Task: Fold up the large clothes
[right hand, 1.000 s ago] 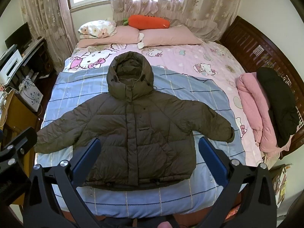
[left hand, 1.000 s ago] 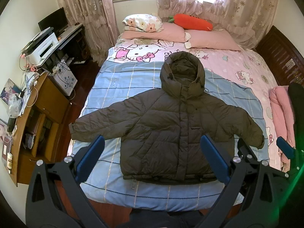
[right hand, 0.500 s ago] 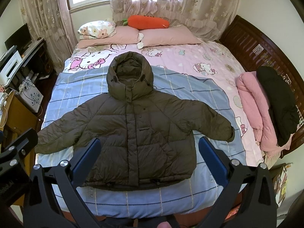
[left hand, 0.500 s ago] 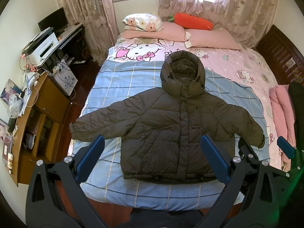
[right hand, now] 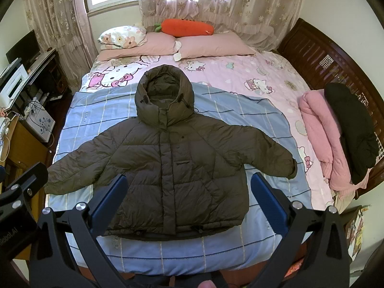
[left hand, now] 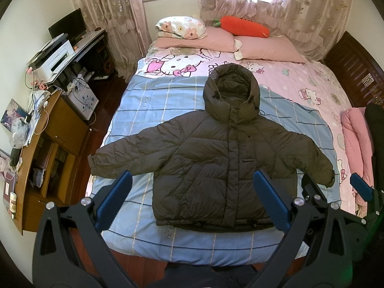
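A dark olive hooded puffer jacket (left hand: 216, 158) (right hand: 172, 160) lies flat and face up on a blue checked sheet (left hand: 148, 105) (right hand: 96, 120), sleeves spread to both sides, hood toward the pillows. My left gripper (left hand: 192, 199) hovers open above the jacket's hem, its blue pads far apart and holding nothing. My right gripper (right hand: 189, 199) is open too, above the hem and empty. In the left wrist view, part of the right gripper's frame (left hand: 312, 192) shows at the right edge.
The bed (right hand: 240, 72) has a pink cartoon cover, pink pillows (right hand: 211, 45) and an orange carrot plush (right hand: 187, 27). Folded pink and black garments (right hand: 336, 132) lie at the bed's right edge. A wooden desk (left hand: 36, 163), a printer (left hand: 52, 60) and a monitor stand left of the bed.
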The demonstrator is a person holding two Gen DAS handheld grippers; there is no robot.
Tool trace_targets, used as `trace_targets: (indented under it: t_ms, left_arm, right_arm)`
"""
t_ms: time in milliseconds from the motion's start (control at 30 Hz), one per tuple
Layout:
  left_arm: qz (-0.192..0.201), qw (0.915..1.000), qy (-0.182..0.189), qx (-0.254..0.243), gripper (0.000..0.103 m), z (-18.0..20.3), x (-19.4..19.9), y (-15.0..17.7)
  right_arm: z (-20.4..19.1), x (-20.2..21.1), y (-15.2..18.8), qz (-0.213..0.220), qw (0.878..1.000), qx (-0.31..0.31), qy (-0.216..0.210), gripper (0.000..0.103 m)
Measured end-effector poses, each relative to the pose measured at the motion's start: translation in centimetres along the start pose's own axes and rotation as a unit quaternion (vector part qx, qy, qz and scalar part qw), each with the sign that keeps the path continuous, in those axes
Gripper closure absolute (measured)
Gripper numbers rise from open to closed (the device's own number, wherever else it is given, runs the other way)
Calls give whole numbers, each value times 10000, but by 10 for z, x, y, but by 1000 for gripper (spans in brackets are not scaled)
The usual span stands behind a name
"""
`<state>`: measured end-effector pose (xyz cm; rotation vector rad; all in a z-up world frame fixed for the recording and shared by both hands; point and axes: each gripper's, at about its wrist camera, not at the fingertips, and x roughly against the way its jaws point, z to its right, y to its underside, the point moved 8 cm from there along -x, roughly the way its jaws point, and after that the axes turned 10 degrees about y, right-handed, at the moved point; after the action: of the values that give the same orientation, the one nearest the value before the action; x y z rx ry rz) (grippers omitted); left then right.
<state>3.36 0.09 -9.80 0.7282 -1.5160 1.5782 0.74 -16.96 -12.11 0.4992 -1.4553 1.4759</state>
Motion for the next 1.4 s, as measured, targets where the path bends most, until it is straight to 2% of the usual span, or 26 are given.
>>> trace_targets:
  t_ms: [1200, 1400]
  left_arm:
    - [-8, 10000, 6, 58, 2, 0, -4, 2]
    - [-94, 9999, 77, 46, 2, 0, -15, 14]
  right_arm:
    - [0, -3, 1, -16, 10000, -13, -15, 1]
    - [7, -17, 1, -65, 10000, 51, 51, 1]
